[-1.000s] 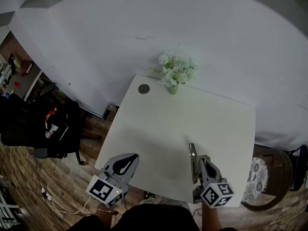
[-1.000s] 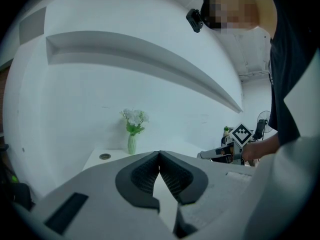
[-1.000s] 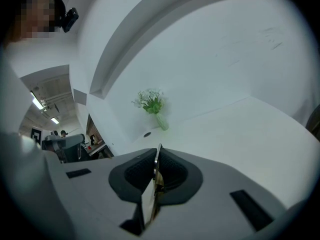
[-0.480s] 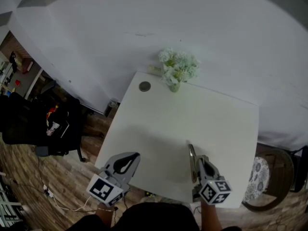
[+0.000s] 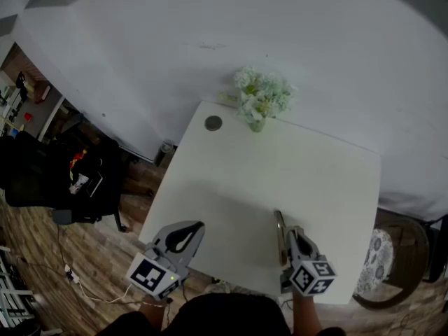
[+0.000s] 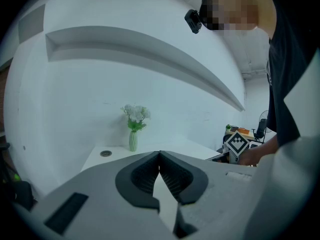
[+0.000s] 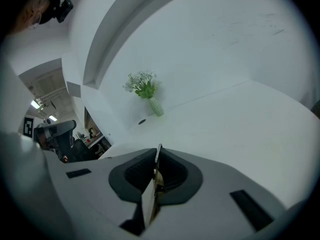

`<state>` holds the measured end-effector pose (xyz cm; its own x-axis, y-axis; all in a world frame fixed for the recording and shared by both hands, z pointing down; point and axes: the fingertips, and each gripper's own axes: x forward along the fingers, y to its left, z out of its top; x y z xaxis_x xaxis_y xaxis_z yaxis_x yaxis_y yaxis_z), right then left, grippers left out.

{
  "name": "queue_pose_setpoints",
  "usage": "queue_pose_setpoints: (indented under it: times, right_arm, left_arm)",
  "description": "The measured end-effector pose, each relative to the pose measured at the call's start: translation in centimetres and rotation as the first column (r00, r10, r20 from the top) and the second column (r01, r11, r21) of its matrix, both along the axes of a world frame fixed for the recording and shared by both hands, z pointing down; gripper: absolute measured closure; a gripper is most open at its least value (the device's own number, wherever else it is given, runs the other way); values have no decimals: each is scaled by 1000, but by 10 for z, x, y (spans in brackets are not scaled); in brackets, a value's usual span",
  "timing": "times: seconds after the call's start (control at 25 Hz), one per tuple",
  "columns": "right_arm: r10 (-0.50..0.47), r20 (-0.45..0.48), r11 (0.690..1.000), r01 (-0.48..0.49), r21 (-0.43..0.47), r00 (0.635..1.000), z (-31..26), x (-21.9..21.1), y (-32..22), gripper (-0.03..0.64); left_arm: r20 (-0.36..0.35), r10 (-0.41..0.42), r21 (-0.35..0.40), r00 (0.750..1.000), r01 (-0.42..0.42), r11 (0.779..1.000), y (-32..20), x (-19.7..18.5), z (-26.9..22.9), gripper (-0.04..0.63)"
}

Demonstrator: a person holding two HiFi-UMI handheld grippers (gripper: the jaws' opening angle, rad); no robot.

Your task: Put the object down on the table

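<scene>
A thin flat object (image 5: 280, 229), grey and tan and seen edge-on, stands upright between the jaws of my right gripper (image 5: 287, 238) over the near right part of the white table (image 5: 315, 173). In the right gripper view the same thin object (image 7: 156, 169) is pinched between the dark pads, its edge sticking up past the right gripper (image 7: 157, 153). My left gripper (image 5: 183, 235) hovers at the table's near left edge. The left gripper view shows the left gripper (image 6: 159, 155) with its tips touching and nothing between them.
A small vase of white flowers (image 5: 260, 103) stands at the table's far edge by the wall, with a round grey cable hole (image 5: 213, 123) to its left. A black chair (image 5: 49, 180) is on the floor at left, a round-seated chair (image 5: 392, 257) at right.
Both grippers stay where they were, the right one still holding the thin object; only the head view has shifted slightly.
</scene>
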<state>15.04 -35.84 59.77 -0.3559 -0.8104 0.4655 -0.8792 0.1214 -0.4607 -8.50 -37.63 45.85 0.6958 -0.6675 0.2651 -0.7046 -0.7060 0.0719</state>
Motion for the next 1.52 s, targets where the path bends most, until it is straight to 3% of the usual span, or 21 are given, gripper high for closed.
queue_pose_setpoints:
  times: [0.2, 1.16, 1.52]
  right_arm:
    - [-1, -4, 1000, 1, -15, 1000, 5, 1, 1, 601]
    - [-12, 35, 997, 14, -71, 999, 28, 1, 4, 595]
    - [-16, 3, 997, 16, -70, 1000, 30, 3, 4, 583]
  left_arm:
    - [4, -10, -36, 1000, 11, 999, 1, 0, 2, 595]
    - [2, -24, -7, 1000, 24, 1000, 7, -10, -1, 595]
    - [5, -18, -11, 1000, 18, 1000, 11, -10, -1, 595]
